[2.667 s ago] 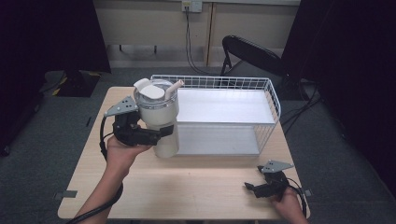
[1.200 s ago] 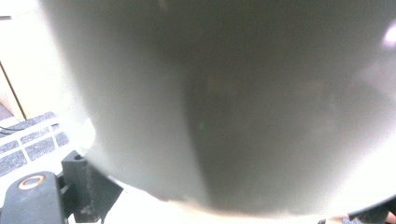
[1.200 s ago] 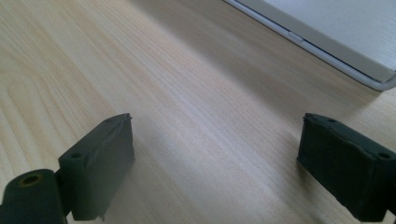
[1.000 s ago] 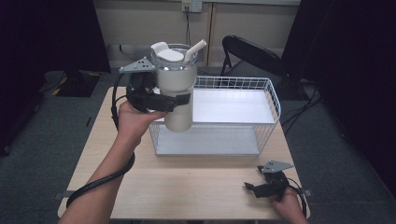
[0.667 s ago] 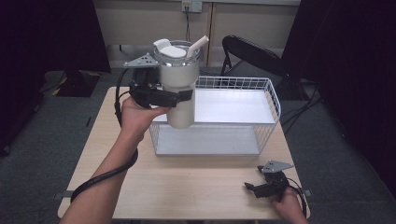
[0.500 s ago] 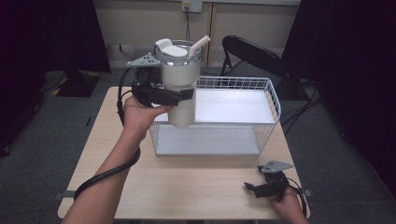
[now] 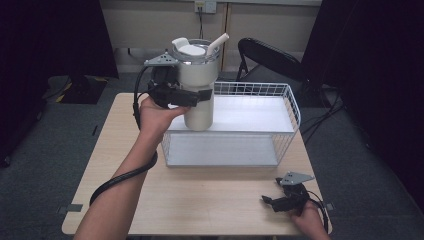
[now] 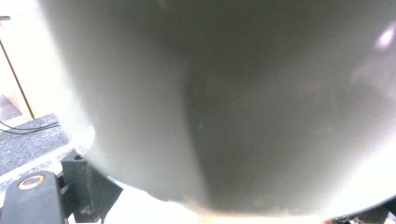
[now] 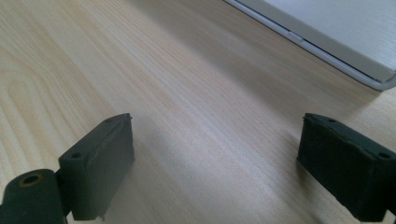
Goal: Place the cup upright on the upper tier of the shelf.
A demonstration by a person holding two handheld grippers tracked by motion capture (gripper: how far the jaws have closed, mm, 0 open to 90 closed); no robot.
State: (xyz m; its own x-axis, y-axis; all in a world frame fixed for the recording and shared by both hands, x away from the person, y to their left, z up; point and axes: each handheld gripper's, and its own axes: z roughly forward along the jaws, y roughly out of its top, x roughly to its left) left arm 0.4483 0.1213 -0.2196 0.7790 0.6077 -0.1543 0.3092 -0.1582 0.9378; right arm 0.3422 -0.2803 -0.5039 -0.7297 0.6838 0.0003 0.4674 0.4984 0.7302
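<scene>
A tall cream tumbler (image 7: 199, 85) with a white lid and a straw hangs in the air over the left end of the white wire basket (image 7: 287, 102). My left gripper (image 7: 197, 95) is shut on the tumbler's body just below the lid. Up close in the left gripper view, the tumbler's pale wall (image 8: 224, 102) sits right against the camera, with one black jaw at the bottom left. My right gripper (image 7: 268, 201) rests near the table's front right corner, and it stands open (image 9: 215, 163) over bare wood with nothing between its jaws.
The basket has a white floor (image 7: 225, 150) and sits at the back right of the light wooden table (image 7: 200, 200). A black folding chair (image 7: 270, 57) stands behind the table. The basket's corner (image 9: 373, 79) lies ahead of the right gripper.
The left gripper has lifted the tumbler off the table beside the basket and carried it up and right, over the basket's left end. The right gripper has stayed still.
</scene>
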